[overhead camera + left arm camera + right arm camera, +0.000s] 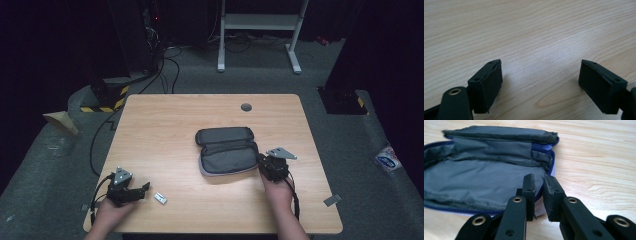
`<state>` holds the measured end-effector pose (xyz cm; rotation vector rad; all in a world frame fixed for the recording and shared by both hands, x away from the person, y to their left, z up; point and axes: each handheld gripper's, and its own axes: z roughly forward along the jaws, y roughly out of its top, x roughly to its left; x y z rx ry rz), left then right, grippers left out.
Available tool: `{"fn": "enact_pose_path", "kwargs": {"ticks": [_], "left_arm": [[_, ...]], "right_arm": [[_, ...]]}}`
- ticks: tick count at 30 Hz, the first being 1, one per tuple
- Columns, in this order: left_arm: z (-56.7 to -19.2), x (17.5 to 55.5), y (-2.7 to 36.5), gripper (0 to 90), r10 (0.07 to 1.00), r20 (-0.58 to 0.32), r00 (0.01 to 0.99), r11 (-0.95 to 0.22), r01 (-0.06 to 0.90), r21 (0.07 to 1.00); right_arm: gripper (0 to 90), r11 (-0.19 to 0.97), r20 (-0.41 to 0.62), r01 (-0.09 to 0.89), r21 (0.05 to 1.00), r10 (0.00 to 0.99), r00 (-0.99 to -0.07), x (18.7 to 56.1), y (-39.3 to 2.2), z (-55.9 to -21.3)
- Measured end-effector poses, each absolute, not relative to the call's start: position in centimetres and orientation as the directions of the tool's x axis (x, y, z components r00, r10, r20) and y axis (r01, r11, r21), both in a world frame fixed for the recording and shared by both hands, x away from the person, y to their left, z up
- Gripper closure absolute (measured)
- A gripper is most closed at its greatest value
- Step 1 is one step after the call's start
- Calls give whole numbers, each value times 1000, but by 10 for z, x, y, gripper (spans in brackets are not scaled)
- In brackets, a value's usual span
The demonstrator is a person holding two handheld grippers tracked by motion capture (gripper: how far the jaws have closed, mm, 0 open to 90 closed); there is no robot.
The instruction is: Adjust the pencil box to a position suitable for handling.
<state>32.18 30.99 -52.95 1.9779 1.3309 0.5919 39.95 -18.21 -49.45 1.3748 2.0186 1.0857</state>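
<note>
Pouch [227, 150], grey fabric with a blue zip, lies open near the middle of the table [165, 125], slightly right of centre. Its two halves are folded apart, the far half behind the near one, the grey lining facing up.

Right tool [263, 164] sits at the pouch's near right corner, held by the person's right hand [278, 192], which enters from the bottom edge. In the right gripper view, the jaws stand almost together with only a narrow slit between them, and the pouch's zip edge [549, 170] runs down into the line of that slit. Whether the pads are pinching the zip edge or a pull tab cannot be told; the contact point is hidden behind the jaws. The lining [481, 177] is creased and slack in that view.

Left tool [135, 192] rests low over the near left part of the table, held by the left hand [107, 212], well apart from the pouch. In the left gripper view, its jaws stand wide with nothing between them but bare wood grain.

Small pale oblong item [160, 198] lies on the table just right of the left tool's tips, not touching them. Round grey cable port [246, 107] is set in the table beyond the pouch.
</note>
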Motion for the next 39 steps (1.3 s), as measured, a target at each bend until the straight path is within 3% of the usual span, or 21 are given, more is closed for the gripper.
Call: {"fn": "enact_pose_path", "kwargs": {"ticks": [10,11,12,14,15,18,24,29,39], "left_arm": [[-529,322,310,195,927,4,376,-255,621,741],[-529,321,310,197,927,4,375,-255,621,741],[-529,321,310,197,927,3,376,-255,621,741],[-529,321,310,197,927,3,376,-255,621,741],[-529,321,310,197,927,3,376,-255,621,741],[-529,321,310,197,927,3,376,-255,621,741],[-529,322,310,198,926,7,378,-258,620,741],[-529,322,310,199,925,4,380,-257,620,742],[-529,321,310,202,925,2,381,-257,620,741]], "right_arm": [[822,202,62,532,822,898,-436,388,-168,-498],[799,201,62,533,822,898,-435,387,-166,-497],[701,192,57,526,829,906,-420,387,-164,-497],[664,182,64,527,830,908,-415,387,-163,-497],[564,170,66,533,829,916,-395,390,-161,-497],[522,193,34,536,822,922,-385,395,-158,-499],[698,191,47,568,800,925,-377,407,-158,-504],[739,209,31,561,801,921,-388,407,-154,-505],[729,227,21,553,802,914,-406,402,-143,-504]]}}
